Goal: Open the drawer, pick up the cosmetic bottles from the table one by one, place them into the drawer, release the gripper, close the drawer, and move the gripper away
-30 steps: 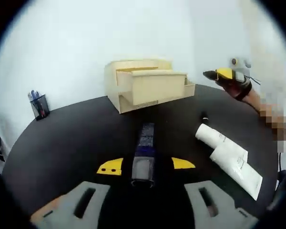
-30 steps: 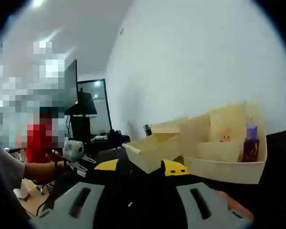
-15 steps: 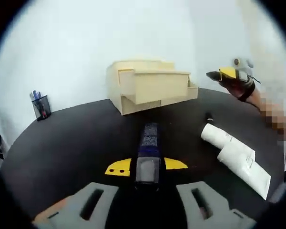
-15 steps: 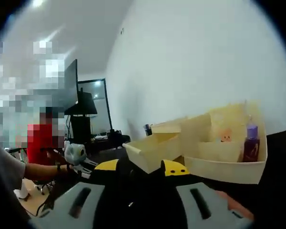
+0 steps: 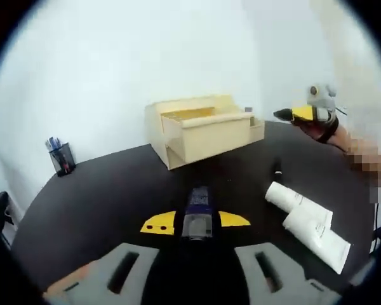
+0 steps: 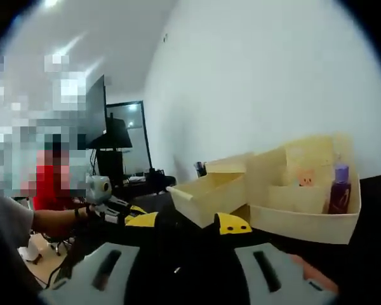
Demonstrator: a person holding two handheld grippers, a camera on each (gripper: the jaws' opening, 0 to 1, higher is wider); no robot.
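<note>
In the left gripper view, a dark blue bottle [image 5: 197,213] is grasped between the yellow tips of the left gripper [image 5: 196,222], clenched on it at 6 o'clock and held above the black table [image 5: 108,190]. The wooden organiser [image 5: 203,127] stands at 12 o'clock with its drawer [image 5: 206,130] pulled out. Two white tubes [image 5: 308,222] are seen lying on the table at 4 o'clock, a small dark item [image 5: 276,170] just beyond them. A pen cup [image 5: 62,157] is placed at 9 o'clock. The right gripper [image 5: 298,114] is held in a hand [image 5: 324,130] at 2 o'clock.

In the right gripper view, the open drawer [image 6: 213,194] lies just past the yellow tips of the right gripper [image 6: 181,223], which are spread apart with nothing between them. A purple bottle [image 6: 340,187] is stood in the organiser's [image 6: 305,197] side compartment at 3 o'clock. The left gripper [image 6: 111,206] is seen at 9 o'clock
</note>
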